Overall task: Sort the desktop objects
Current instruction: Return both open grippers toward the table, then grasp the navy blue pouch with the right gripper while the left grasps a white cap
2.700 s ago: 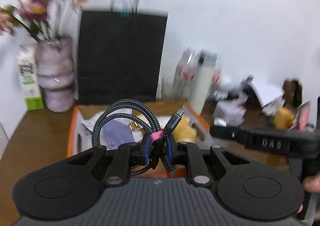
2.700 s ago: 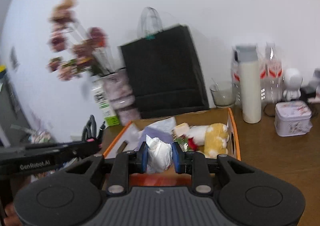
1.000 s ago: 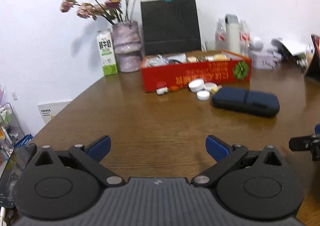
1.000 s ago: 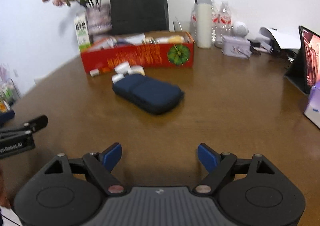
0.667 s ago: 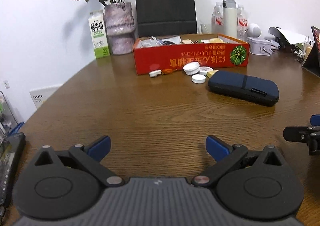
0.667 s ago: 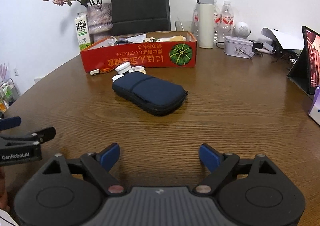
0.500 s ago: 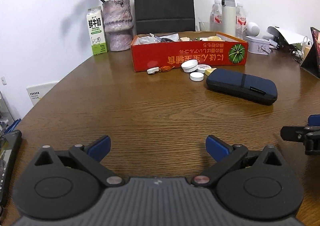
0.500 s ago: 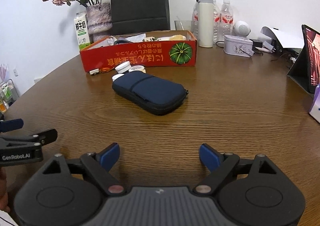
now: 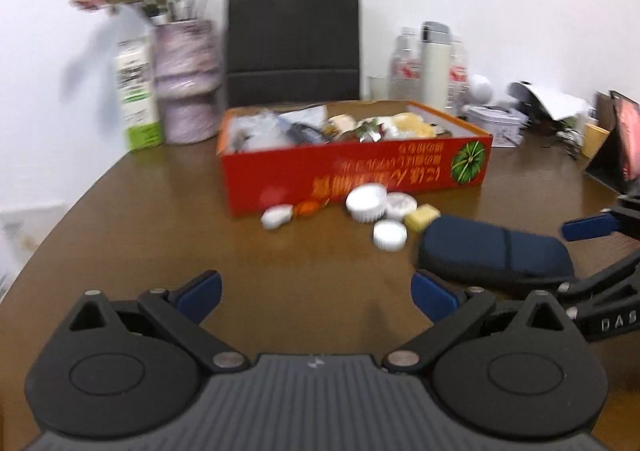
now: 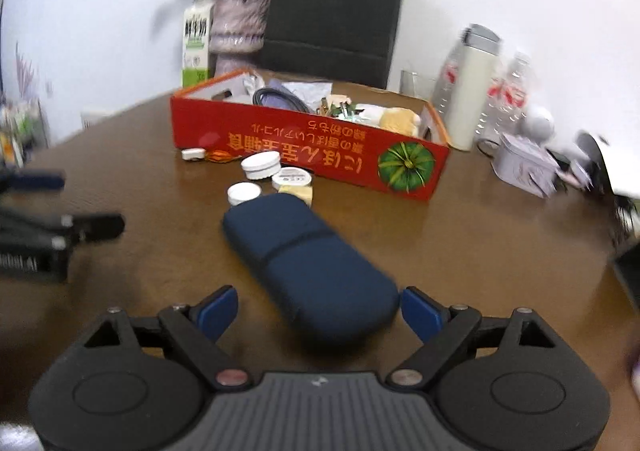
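The right gripper (image 10: 319,309) has its fingers spread wide, and the near end of the blue case (image 10: 308,263) lies between them on the table (image 10: 500,251). The blue pads do not press on the case; the right one is just beside its rounded end. The figure rose only a little, so I say nothing of motion.

The left gripper (image 9: 315,293) also has its fingers spread wide, with only bare table between them. In its view the case (image 9: 494,253) lies to the right, just beyond the right finger.

Beyond the far end of the case lie three white round lids (image 10: 261,166) and a small yellow block (image 10: 297,193), close together, the block touching or nearly touching the case. To their left lie a small white piece (image 10: 193,153) and an orange thing (image 10: 219,156). Behind all these stands the red box (image 10: 304,149), holding a coiled cable, wrappers and a yellow soft toy. Behind the box stand a black bag (image 10: 334,15), a vase (image 10: 236,23) with flowers and a carton (image 10: 196,43); a white flask (image 10: 472,87) stands to the right.
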Motion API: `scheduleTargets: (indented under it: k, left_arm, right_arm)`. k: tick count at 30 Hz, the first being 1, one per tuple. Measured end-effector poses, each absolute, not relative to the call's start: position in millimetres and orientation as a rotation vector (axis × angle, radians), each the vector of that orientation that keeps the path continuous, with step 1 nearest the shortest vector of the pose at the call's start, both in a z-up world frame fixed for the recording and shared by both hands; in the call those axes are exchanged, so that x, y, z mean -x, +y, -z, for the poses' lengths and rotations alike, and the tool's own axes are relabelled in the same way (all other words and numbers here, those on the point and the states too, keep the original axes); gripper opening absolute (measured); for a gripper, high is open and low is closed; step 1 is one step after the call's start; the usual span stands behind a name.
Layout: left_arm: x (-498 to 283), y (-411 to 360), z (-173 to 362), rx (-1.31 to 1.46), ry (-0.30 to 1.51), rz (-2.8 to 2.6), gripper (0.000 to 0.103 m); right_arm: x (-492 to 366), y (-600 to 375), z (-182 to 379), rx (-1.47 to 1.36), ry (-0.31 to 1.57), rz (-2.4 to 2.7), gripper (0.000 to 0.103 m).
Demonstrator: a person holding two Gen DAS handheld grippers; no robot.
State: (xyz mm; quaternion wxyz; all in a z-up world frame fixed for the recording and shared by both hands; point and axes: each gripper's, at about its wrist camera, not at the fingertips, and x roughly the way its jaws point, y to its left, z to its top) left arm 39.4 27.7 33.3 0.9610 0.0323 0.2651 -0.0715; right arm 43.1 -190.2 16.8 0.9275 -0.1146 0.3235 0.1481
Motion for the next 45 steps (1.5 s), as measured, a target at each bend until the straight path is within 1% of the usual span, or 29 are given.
scheduleTargets:
  k: [1,2,5,6,7,8,9,10,12,13,14,15,19,22,27,32,33,36,37,38,42,45]
  left_arm:
    - [-54,33,-35,-0.069,0.536,0.159,0.102]
    - [-70,38,-37,-0.069,0.542,0.151,0.098]
    - [-111,50,-36,-0.045,0.554,0.149,0.083]
    - [-125,55,-34,-0.008,0.570,0.154,0.075]
    - [-136,59,-32,0.032,0.593,0.157,0.074]
    - [-147,62,-28,0.071,0.619,0.153,0.068]
    - [-154,62,-25,0.080,0.632,0.143,0.059]
    - [-160,61,-21,0.068,0.641,0.138,0.052]
    - [-168,61,-15,0.058,0.659,0.126,0.049]
    - [-171,61,-11,0.064,0.672,0.121,0.043]
    - [-172,62,-9,0.069,0.669,0.114,0.041]
    - [-172,62,-8,0.068,0.666,0.116,0.029]
    - [-164,61,-9,0.067,0.666,0.099,0.028]
    - [-146,58,-16,0.054,0.647,0.046,0.028]
    - [-80,47,-30,0.097,0.613,0.006,0.028]
    - [-9,41,-32,0.088,0.664,0.026,0.028]
    - [1,41,-32,0.088,0.680,0.041,0.028]
    - [34,40,-36,0.081,0.668,0.070,0.028]
    - [42,39,-37,0.083,0.658,0.076,0.028]
    - [50,38,-38,0.087,0.652,0.085,0.028]
    - [63,32,-38,0.054,0.662,0.108,0.028]
    - [74,33,-44,0.048,0.632,0.111,0.028]
  right_arm:
    - [-54,-187,-18,0.238,0.670,-0.336,0.089]
    - [-63,-186,-18,0.229,0.675,-0.368,0.089]
    - [-85,-181,-14,0.209,0.701,-0.408,0.088]
    - [-92,-181,-11,0.202,0.717,-0.405,0.086]
    - [-97,-183,-9,0.166,0.730,-0.415,0.084]
    - [-100,-188,-8,0.113,0.732,-0.417,0.083]
    - [-101,-190,-5,0.080,0.731,-0.415,0.083]
    - [-100,-195,-4,0.043,0.720,-0.411,0.082]
    - [-94,-201,0,0.001,0.693,-0.392,0.079]
    - [-91,-203,1,-0.007,0.683,-0.382,0.077]
    - [-90,-205,0,-0.013,0.677,-0.378,0.076]
    - [-90,-206,1,-0.021,0.674,-0.378,0.075]
    - [-93,-206,1,-0.018,0.674,-0.389,0.075]
    - [-91,-201,2,0.021,0.656,-0.379,0.072]
    - [-77,-191,0,0.077,0.652,-0.327,0.066]
    - [-24,-177,-2,0.065,0.648,-0.245,0.064]
    - [-13,-175,-4,0.071,0.659,-0.257,0.065]
    - [18,-174,-7,0.089,0.729,-0.267,0.075]
    - [28,-172,-7,0.111,0.753,-0.275,0.082]
    - [37,-170,-7,0.122,0.753,-0.286,0.086]
    - [47,-161,-1,0.125,0.740,-0.288,0.088]
    - [44,-157,-1,0.136,0.730,-0.269,0.088]
